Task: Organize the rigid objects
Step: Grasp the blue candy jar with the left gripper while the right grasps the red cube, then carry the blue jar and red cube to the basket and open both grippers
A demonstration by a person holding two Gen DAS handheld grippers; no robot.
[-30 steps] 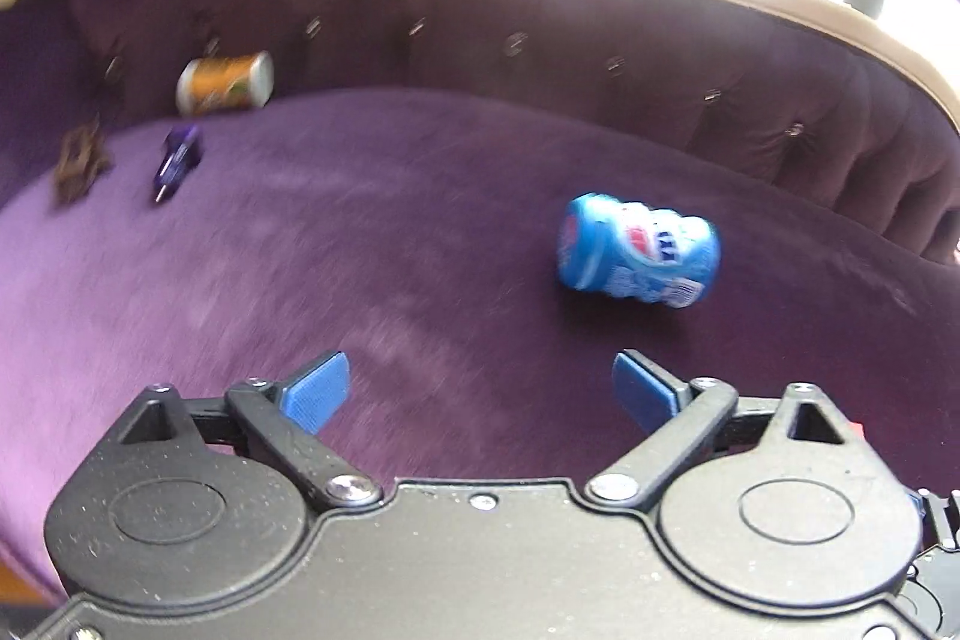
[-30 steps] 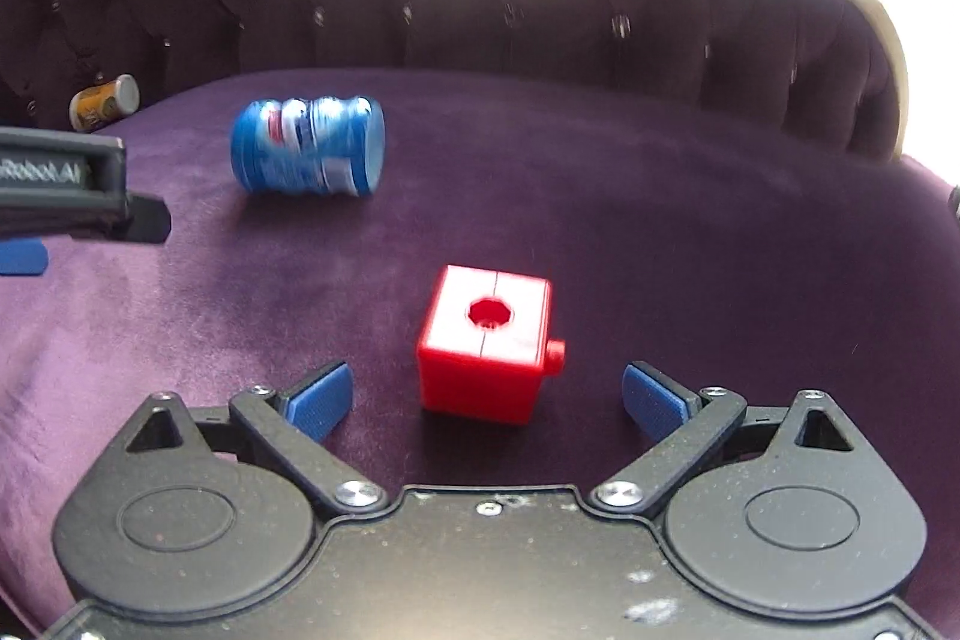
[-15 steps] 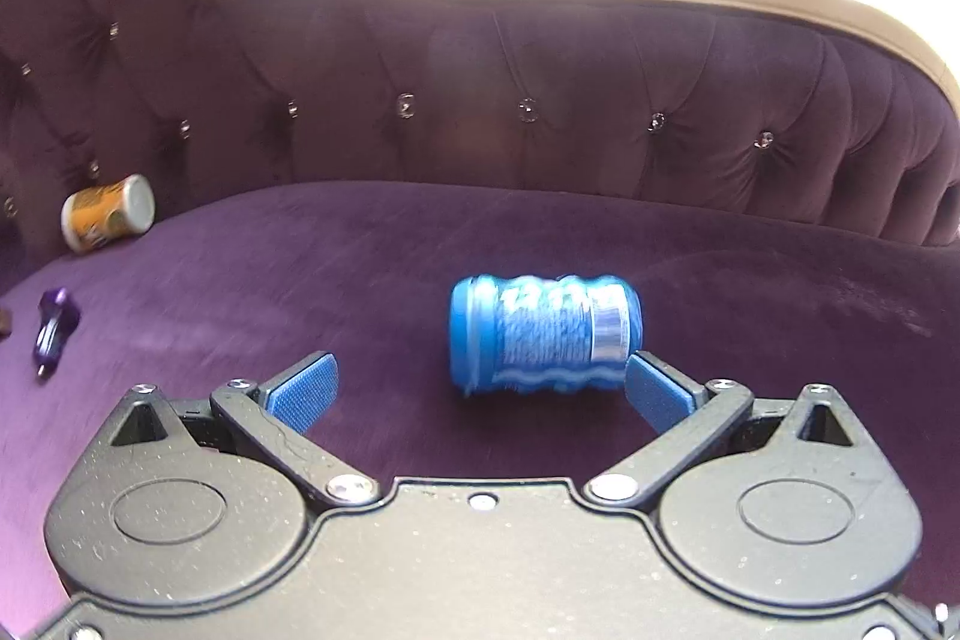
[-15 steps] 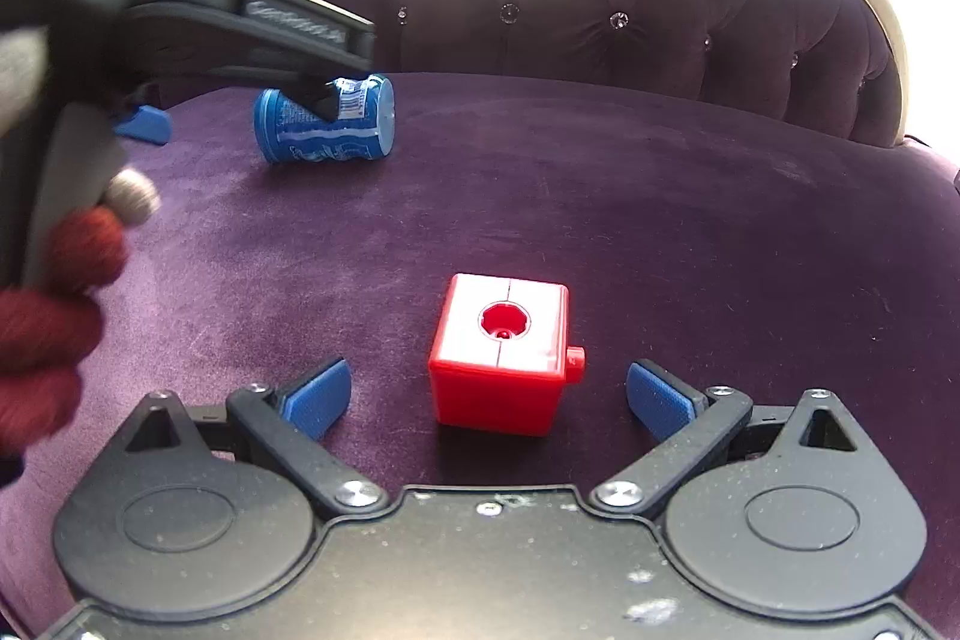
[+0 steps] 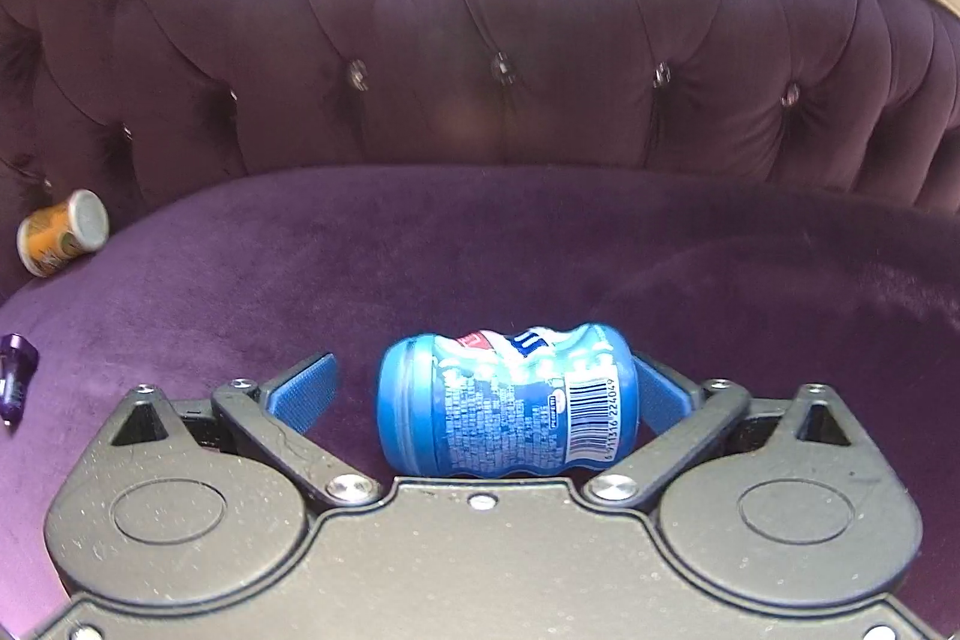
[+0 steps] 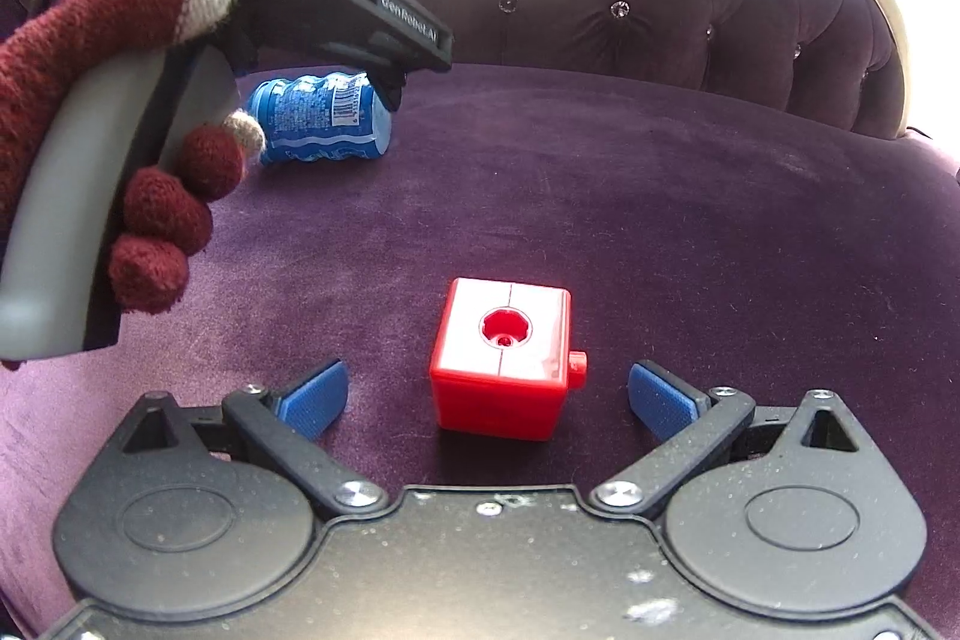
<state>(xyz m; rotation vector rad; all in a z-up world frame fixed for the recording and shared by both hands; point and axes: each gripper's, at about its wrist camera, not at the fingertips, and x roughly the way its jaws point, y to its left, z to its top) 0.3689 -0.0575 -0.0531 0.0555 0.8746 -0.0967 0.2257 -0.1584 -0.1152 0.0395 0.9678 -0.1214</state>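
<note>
A blue plastic bottle (image 5: 507, 400) lies on its side on the purple velvet seat (image 5: 540, 244). My left gripper (image 5: 480, 391) is open with the bottle between its fingers; the right finger touches the bottle's base, the left finger stands apart. The bottle also shows in the right wrist view (image 6: 321, 118) under the left gripper body (image 6: 360, 16). A red cube (image 6: 504, 358) with a round hole on top and a side peg sits between the open fingers of my right gripper (image 6: 486, 394), touching neither.
An orange-labelled can (image 5: 60, 232) lies at the far left against the tufted backrest (image 5: 510, 70). A small purple object (image 5: 12, 376) lies at the left edge. A red-gloved hand (image 6: 120, 118) holds the left gripper.
My left gripper has moved forward so the blue bottle now sits between its fingers. My right gripper has crept slightly closer to the red cube.
</note>
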